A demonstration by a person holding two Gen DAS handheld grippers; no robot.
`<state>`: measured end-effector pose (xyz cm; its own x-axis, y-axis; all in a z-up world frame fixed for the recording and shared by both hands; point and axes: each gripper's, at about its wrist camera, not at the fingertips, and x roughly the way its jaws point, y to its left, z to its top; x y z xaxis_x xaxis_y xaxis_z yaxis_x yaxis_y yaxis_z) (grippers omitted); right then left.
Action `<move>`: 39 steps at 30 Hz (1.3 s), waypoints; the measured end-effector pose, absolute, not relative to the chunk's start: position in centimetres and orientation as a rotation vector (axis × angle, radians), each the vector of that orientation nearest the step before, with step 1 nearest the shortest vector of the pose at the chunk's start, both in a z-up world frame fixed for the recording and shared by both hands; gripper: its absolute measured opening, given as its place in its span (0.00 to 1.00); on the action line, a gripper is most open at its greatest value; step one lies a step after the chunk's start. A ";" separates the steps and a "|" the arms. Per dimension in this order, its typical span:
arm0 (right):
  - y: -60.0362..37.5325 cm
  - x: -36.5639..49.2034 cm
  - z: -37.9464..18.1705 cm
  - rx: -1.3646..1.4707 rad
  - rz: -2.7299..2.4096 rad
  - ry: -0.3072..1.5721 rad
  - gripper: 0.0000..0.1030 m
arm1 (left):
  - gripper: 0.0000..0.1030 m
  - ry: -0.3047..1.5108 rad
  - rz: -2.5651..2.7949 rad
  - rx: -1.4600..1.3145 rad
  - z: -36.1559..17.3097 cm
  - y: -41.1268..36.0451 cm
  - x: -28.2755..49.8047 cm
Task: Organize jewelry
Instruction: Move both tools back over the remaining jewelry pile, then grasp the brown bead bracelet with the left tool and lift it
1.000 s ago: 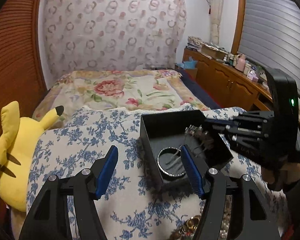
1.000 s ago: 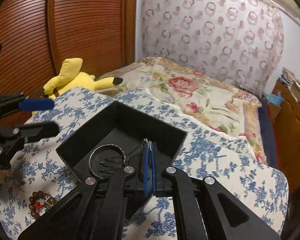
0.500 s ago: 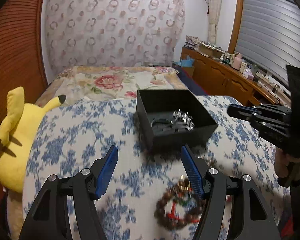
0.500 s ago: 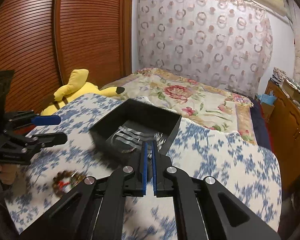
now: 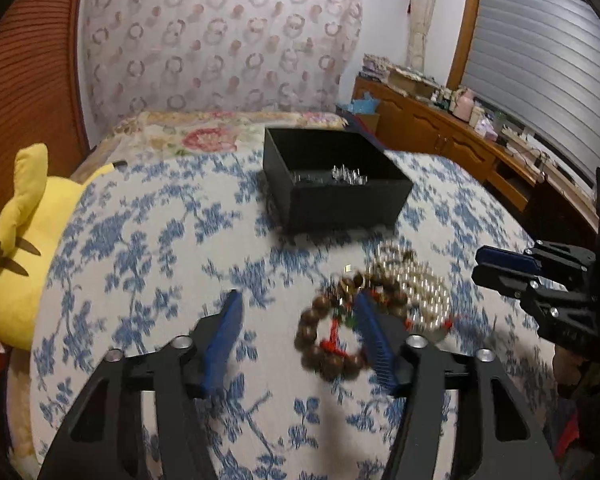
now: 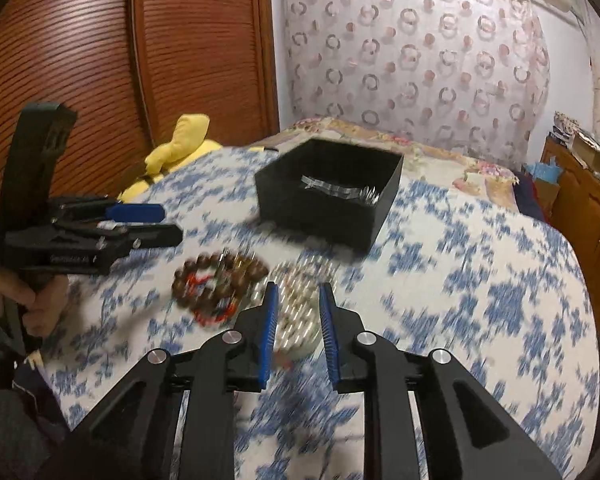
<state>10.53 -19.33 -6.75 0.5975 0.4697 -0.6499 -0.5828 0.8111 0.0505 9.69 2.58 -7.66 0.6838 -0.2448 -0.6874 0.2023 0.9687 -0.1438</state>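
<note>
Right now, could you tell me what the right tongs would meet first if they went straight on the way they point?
Probably the pale pearl-like bead strand on the blue-flowered cloth: it lies straight ahead between the opening fingers of the right tongs, not yet gripped. Blur makes depth uncertain.

A home bedroom: a bed [image 5: 220, 128] under a floral quilt, a yellow plush toy [image 5: 24, 240], a slatted wooden wardrobe [image 6: 100, 60], a cluttered wooden dresser [image 5: 440, 128], a patterned curtain [image 6: 412, 52].

One black box [image 5: 340, 196], one wooden bead bracelet [image 5: 328, 336], one pearl strand [image 5: 424, 296], one yellow plush toy [image 5: 24, 248]
</note>
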 end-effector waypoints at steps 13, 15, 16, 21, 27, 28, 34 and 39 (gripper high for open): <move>-20.1 8.5 -8.8 -0.149 0.600 0.749 0.23 | 0.33 0.876 -0.277 -0.027 -9.8 1.5 11.4; -20.1 8.3 -9.0 -0.153 0.593 0.751 0.23 | 0.33 0.884 -0.274 -0.019 -10.1 1.3 11.8; -20.2 8.3 -9.2 -0.155 0.589 0.752 0.23 | 0.33 0.888 -0.274 -0.015 -10.1 1.3 11.9; -20.5 8.0 -9.4 -0.140 0.585 0.748 0.23 | 0.32 0.893 -0.261 0.017 -10.4 0.8 12.6; -20.5 8.1 -9.4 -0.138 0.586 0.748 0.23 | 0.17 0.882 -0.248 0.052 -10.4 0.7 12.7; -20.5 8.1 -9.4 -0.136 0.587 0.749 0.23 | 0.12 0.879 -0.249 0.059 -10.4 0.6 12.7; -20.5 8.1 -9.4 -0.128 0.588 0.755 0.23 | 0.12 0.841 -0.274 0.051 -9.3 0.2 12.3; -20.6 8.2 -9.4 -0.129 0.586 0.755 0.23 | 0.12 0.763 -0.297 0.054 -6.8 -0.8 11.3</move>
<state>8.20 -20.61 -9.43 0.5775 0.4545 -0.6782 -0.5448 0.8332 0.0945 11.32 -0.81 -6.79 0.6834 -0.2450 -0.6877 0.2843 0.9570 -0.0585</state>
